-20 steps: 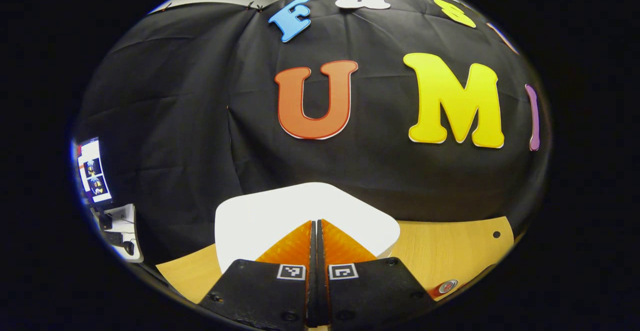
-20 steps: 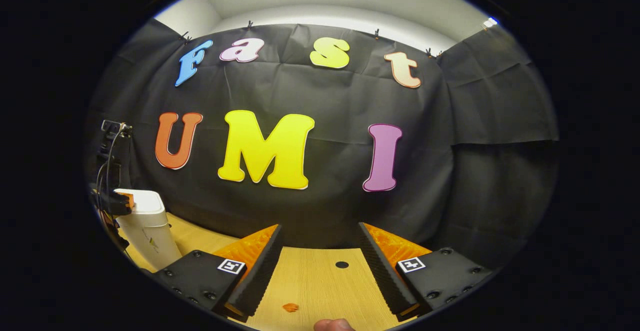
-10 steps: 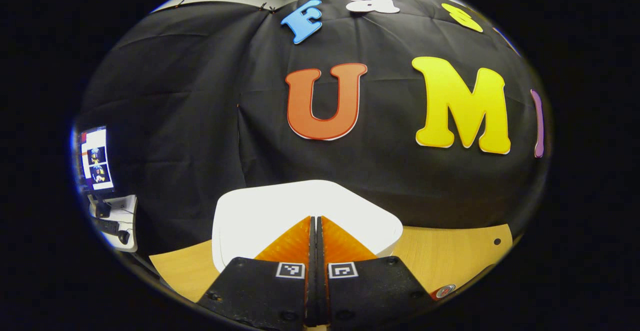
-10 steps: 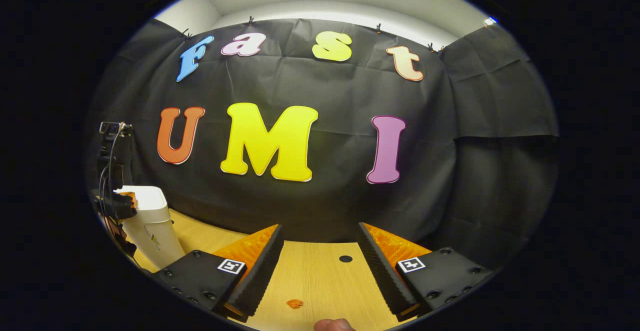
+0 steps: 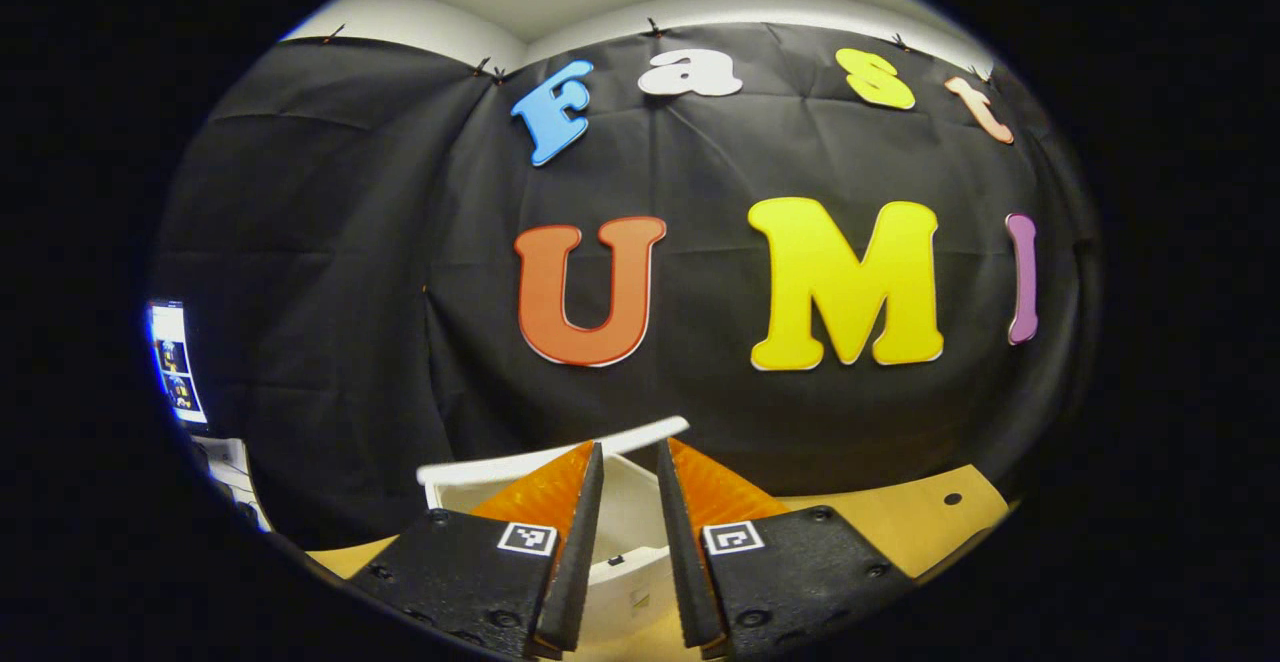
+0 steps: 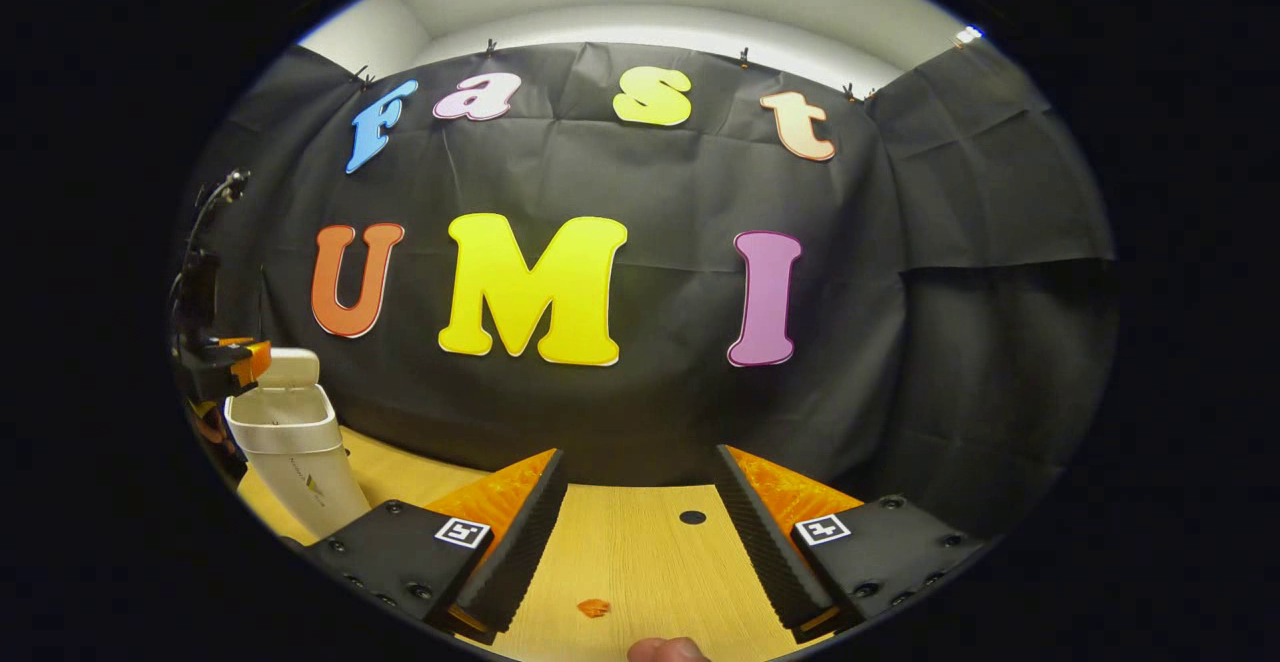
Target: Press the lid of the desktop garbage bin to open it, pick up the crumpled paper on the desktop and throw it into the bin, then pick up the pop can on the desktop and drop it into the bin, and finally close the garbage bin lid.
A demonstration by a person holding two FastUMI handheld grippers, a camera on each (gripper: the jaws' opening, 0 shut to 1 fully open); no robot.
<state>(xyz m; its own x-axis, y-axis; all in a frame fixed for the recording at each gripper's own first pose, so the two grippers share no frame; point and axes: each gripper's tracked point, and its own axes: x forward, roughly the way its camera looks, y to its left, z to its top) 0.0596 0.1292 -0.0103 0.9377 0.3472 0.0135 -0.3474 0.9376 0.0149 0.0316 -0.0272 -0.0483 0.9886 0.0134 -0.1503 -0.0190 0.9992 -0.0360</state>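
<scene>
- The scene is a booth hung with black cloth, with a pale wooden table running along its foot and a dark round hole in the board near the far edge.
- The white bin stands at the far left of the table in the right gripper view. Its lid is tipped up and back, so the mouth is open; the opening step looks done.
- In the left gripper view the bin's open mouth lies straight ahead and just below the left tongs. The raised lid's edge crosses behind the fingertips.
- The left tongs stand slightly parted with nothing between them. From the right gripper view they show at the far left, above the bin's near-left rim.
- The right tongs are wide open and empty, well to the right of the bin, pointing at the far wall over bare table.
- A small orange scrap lies on the table between the right tongs' fingers, near the camera. A fingertip of the person shows at the bottom edge.
- I cannot place the crumpled paper or the can from these pictures, so which way either lies from either tongs is unknown.
- What the coming move turns on, as I judge it: the bin is far left, so anything picked up by the right tongs must travel leftward across the table. The left tongs are much the nearer to the mouth.
- The risk is knocking the raised lid shut on the way in.
</scene>
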